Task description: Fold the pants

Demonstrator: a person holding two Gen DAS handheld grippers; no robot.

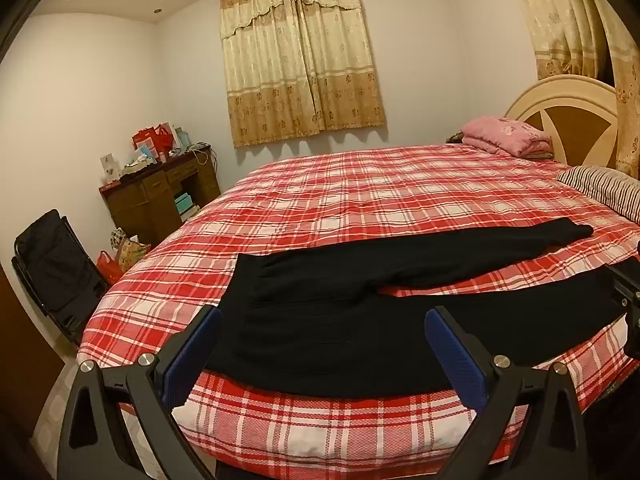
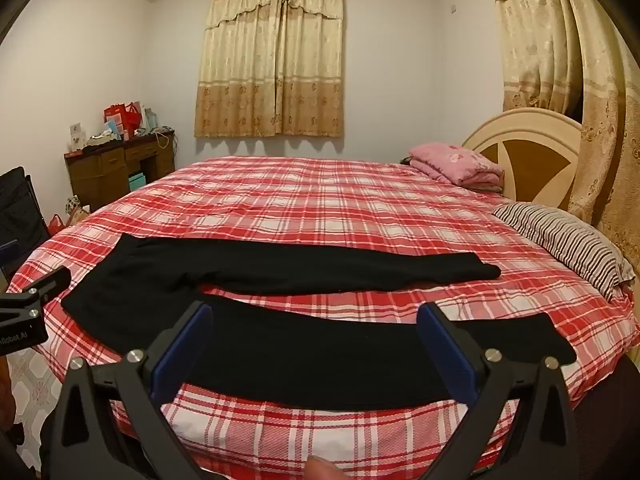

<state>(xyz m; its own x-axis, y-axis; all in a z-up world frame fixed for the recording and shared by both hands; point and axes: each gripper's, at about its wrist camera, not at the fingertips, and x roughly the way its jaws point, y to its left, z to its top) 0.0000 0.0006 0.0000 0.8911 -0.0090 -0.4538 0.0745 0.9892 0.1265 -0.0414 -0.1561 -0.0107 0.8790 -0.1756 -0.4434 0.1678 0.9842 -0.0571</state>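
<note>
the black pants (image 1: 360, 312) lie flat and unfolded on the red plaid bedspread (image 1: 360, 184), close to the near edge of the bed, waist toward 9 o'clock and both legs running toward 3 o'clock. the legs are split apart in a narrow v, with a strip of plaid showing between them; the far leg ends near the striped pillow (image 2: 568, 240) at 3 o'clock, the near leg lies along the edge closest to me.

my left gripper (image 1: 320, 344) hovers above the waist end, its blue-padded fingers (image 1: 196, 344) spread wide, gripping nothing. my right gripper (image 2: 312, 340) hangs over the near leg, fingers (image 2: 444, 344) equally wide apart and empty; i can't tell whether either one touches the cloth. in the right wrist view the left gripper's body peeks in at 9 o'clock.

beyond the pants, at 1 o'clock, a folded pink quilt (image 1: 504, 136) sits against the cream headboard (image 1: 568, 108). beige curtains (image 1: 300, 60) hang at 12 o'clock, and a cluttered brown desk (image 1: 160, 196) stands in the corner at 10 o'clock, with a black folding chair (image 1: 56, 268) beside the bed at 9 o'clock.
</note>
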